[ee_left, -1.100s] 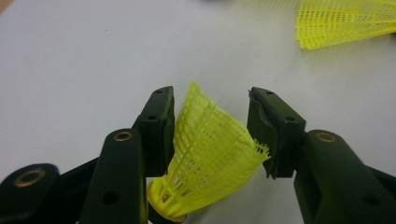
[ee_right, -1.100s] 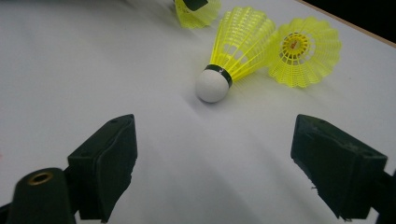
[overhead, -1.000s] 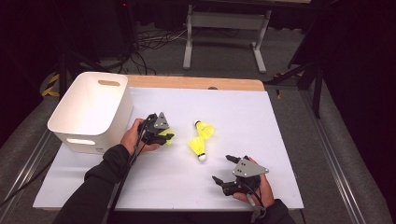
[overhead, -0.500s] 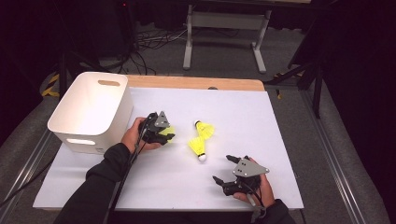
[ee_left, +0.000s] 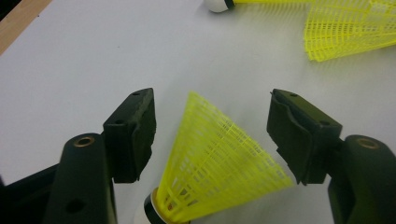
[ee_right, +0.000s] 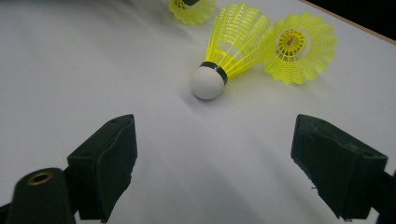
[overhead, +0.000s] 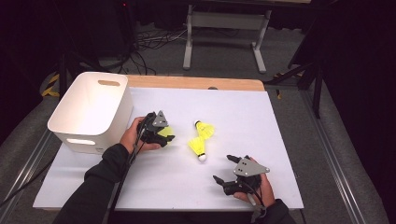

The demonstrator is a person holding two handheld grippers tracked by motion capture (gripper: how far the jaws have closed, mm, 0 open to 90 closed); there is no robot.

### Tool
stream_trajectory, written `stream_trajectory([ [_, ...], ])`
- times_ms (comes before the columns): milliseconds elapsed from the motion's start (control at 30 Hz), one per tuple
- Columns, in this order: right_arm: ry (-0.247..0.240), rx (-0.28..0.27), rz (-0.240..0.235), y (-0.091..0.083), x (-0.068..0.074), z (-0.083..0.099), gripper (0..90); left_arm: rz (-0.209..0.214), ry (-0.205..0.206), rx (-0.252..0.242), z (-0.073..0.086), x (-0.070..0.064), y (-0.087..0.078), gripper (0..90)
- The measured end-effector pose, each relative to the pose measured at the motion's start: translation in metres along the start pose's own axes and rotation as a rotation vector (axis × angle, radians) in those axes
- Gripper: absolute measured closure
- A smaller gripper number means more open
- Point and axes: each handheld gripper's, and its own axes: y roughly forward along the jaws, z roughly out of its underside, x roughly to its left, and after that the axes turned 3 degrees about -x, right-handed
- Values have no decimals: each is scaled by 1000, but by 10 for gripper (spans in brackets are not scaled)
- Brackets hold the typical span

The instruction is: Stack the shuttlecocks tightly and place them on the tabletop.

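- Between the spread jaws of our left gripper (ee_left: 212, 140) lies a yellow shuttlecock (ee_left: 219, 163), cork end toward the hand and skirt fanning forward; neither pad touches it.
- Beside it stands the white bin (overhead: 93, 109).
- Our right gripper (ee_right: 215, 168) hangs wide open and holds nothing, with two more shuttlecocks (ee_right: 233, 42) ahead on the table (overhead: 280, 121).

Yellow plastic mesh skirt, faintly glossy, on the shuttlecock (ee_left: 219, 158) between matt black plastic jaws of the left gripper (ee_left: 212, 135). Smooth white rounded cap with a black band on the second shuttlecock (ee_right: 224, 51). Matt white sheet over the table (overhead: 261, 116), bare wood at its far edge. Smooth white plastic bin (overhead: 91, 109).
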Motion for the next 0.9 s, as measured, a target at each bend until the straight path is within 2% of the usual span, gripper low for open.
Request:
stream_trajectory([
  [33, -1, 0, -1, 0, 0, 0, 153, 6, 2, -1, 0, 0, 0, 322],
  [200, -1, -2, 8, 0, 0, 0, 153, -27, -4, -16, -2, -2, -2, 281],
  [333, 7, -11, 24, -2, -2, 0, 154, -46, -5, -15, 0, -3, 0, 300],
  [400, 10, -10, 21, -2, -2, 0, 154, -56, -7, -16, 1, -2, 2, 393],
  [467, 4, -6, 21, -1, -1, 0, 154, -80, -7, -41, 1, -1, 3, 513],
  [567, 3, -2, 17, -1, -1, 0, 154, -91, 15, -35, -1, -1, 5, 579],
  [633, 4, -2, 16, 0, -1, 0, 154, -98, 23, -27, -4, -1, 7, 581],
  [667, 4, -2, 16, 0, -1, 0, 154, -116, 23, -31, -5, -1, 7, 592],
  [767, 3, -2, 15, -1, -1, 0, 153, -115, 17, -19, -7, 2, 10, 574],
  [867, 3, -2, 13, -1, 0, 0, 153, -94, 12, -33, -7, 4, 11, 541],
  [900, 3, -2, 13, -1, 0, 0, 153, -100, 15, -27, -8, 3, 11, 541],
])
